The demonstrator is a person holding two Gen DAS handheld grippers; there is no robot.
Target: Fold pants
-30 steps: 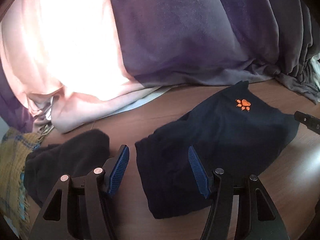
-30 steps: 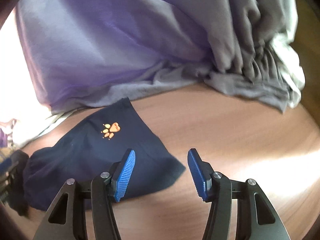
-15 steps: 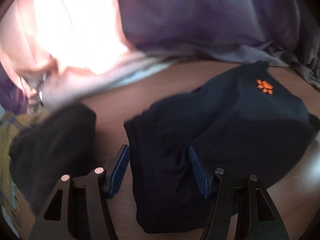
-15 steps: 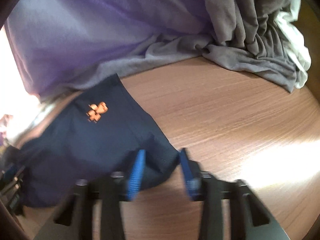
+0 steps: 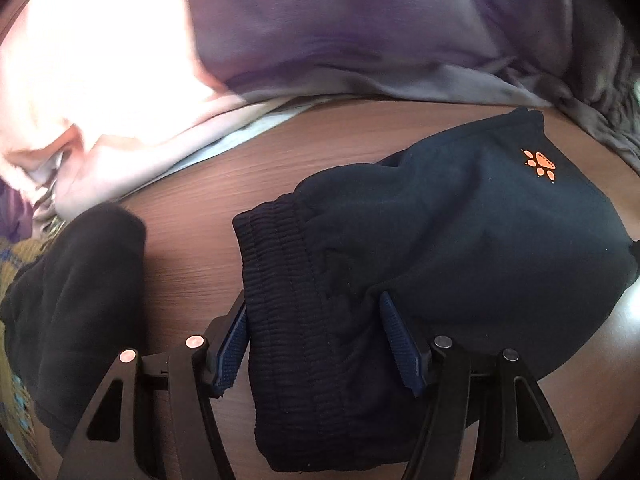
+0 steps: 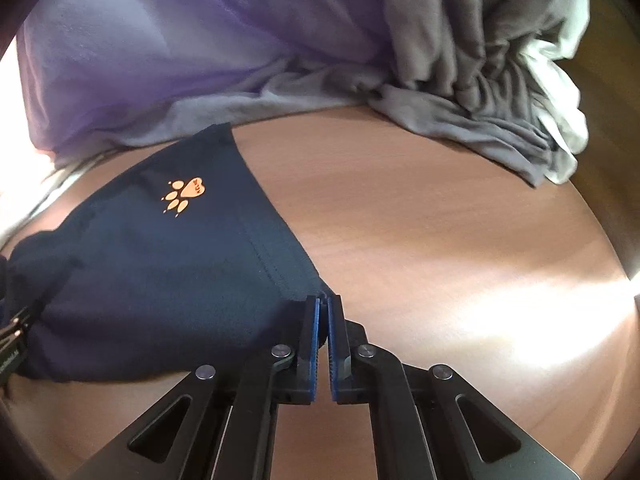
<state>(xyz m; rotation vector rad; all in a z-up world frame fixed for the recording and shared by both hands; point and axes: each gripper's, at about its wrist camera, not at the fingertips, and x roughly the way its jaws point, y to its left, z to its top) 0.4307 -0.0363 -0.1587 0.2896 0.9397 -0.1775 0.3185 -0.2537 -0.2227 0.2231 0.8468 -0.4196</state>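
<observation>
Dark navy pants (image 5: 460,248) with an orange paw logo (image 5: 540,162) lie bunched on the wooden table (image 6: 440,240). My left gripper (image 5: 313,306) is open and straddles the ribbed waistband (image 5: 280,280). One pad is at the waistband's outer edge and the other rests over the fabric, with cloth between them. In the right wrist view the pants (image 6: 160,272) spread to the left. My right gripper (image 6: 323,302) is shut on their near right corner, at the stitched hem.
A purple and grey blanket (image 5: 360,32) and a sunlit pink cloth (image 5: 100,80) are heaped along the far side. A black garment (image 5: 76,292) lies left of the pants, over a yellow plaid cloth (image 5: 12,260). Rumpled grey and white fabric (image 6: 500,92) sits at the far right.
My right gripper sank onto the pants' corner and went from wide open to shut on it. My left gripper came down and forward until its jaws straddled the waistband.
</observation>
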